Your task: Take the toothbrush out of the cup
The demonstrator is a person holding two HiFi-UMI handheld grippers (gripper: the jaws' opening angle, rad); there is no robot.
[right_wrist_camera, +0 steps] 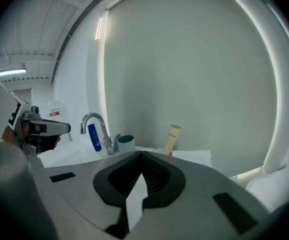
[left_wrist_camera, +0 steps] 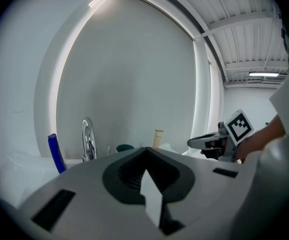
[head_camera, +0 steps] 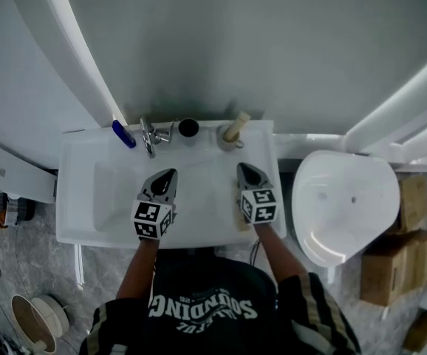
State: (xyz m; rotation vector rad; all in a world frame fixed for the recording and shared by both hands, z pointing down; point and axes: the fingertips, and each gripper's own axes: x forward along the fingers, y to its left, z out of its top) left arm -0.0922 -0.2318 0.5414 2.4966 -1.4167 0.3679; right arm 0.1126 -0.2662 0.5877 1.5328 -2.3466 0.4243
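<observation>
Fingers [right_wrist_camera: 199, 176] of the right gripper [right_wrist_camera: 141, 156]: pressed together tip to tip, nothing between them. Fingers [left_wrist_camera: 89, 176] of the left gripper [left_wrist_camera: 145, 150]: likewise closed, likewise empty. Both held side by side above the front half of the washbasin [head_camera: 77, 198], noses toward its back edge. Left one over the bowl, right one nearer the right edge, well apart from each other and clear of everything on the rim.

Beige toothbrush [head_camera: 237, 126]: upright with a slight tilt in the pale cup [head_camera: 228, 142], on the back edge near the right corner. Untouched, well ahead of the right gripper.

Along the same back edge, from the left:
- blue upright thing [head_camera: 123, 134] near the left corner, too small to identify
- chrome tap [head_camera: 148, 135]
- dark-mouthed teal tumbler [head_camera: 188, 127], just left of the cup

White toilet [head_camera: 346, 205] beside the right edge, cardboard boxes [head_camera: 394, 272] beyond it.
</observation>
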